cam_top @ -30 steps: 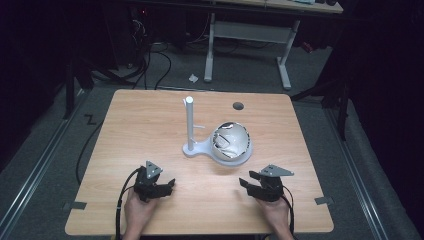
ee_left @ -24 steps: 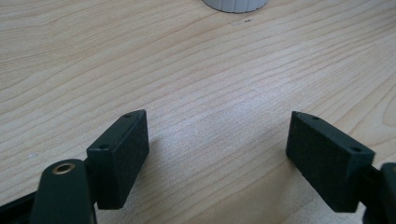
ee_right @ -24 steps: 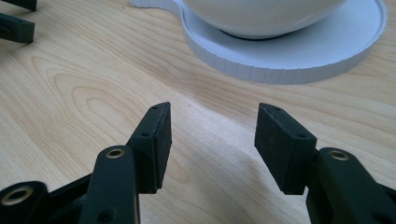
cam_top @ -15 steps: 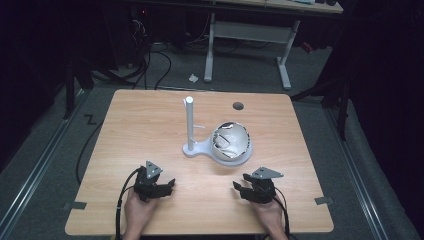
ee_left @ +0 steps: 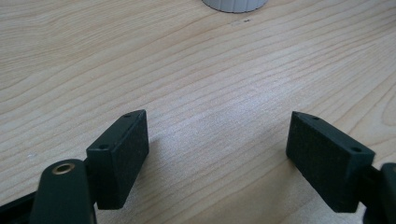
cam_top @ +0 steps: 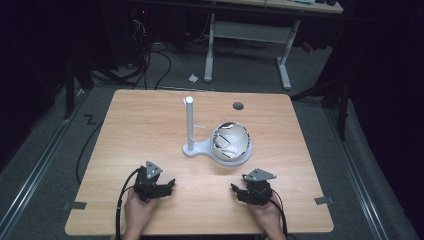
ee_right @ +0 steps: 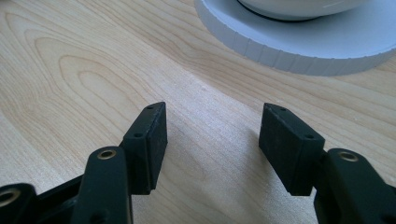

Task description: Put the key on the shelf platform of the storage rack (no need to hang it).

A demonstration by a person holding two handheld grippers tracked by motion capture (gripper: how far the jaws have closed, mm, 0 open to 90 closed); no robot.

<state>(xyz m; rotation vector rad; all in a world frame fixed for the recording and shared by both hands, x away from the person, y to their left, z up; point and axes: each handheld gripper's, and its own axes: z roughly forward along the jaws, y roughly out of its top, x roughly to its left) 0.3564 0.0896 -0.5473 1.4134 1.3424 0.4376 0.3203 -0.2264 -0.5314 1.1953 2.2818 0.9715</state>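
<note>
High view: a pale wooden table (cam_top: 150, 130) carries a white stand (cam_top: 192, 147) near its middle, made of an upright post (cam_top: 189, 122) on a flat base that widens into a round dish. A white ball-shaped object with dark patches (cam_top: 229, 141) sits in that dish, just right of the post and touching the base. A small dark round hole (cam_top: 238, 106) lies beyond the stand, toward the far edge. The left gripper (cam_top: 161, 188) rests on the table on the near side of the stand, below and left of the post, held by the person's left hand (cam_top: 137, 212). The right gripper (cam_top: 241, 193) lies on the near side of the stand too, just below the dish, held by the right hand (cam_top: 266, 216). Both point toward the stand, well apart from each other.

Left gripper view: the left gripper (ee_left: 217, 140) has its jaws spread wide with only bare wood between them. A sliver of the stand's white base (ee_left: 233, 4) shows at the top edge, clear of the jaws.

Right gripper view: the right gripper (ee_right: 212, 135) has just been opening its jaws; they stand wide with nothing between them. The ribbed rim of the stand's dish (ee_right: 299, 49) lies close ahead, not touching them.
</note>
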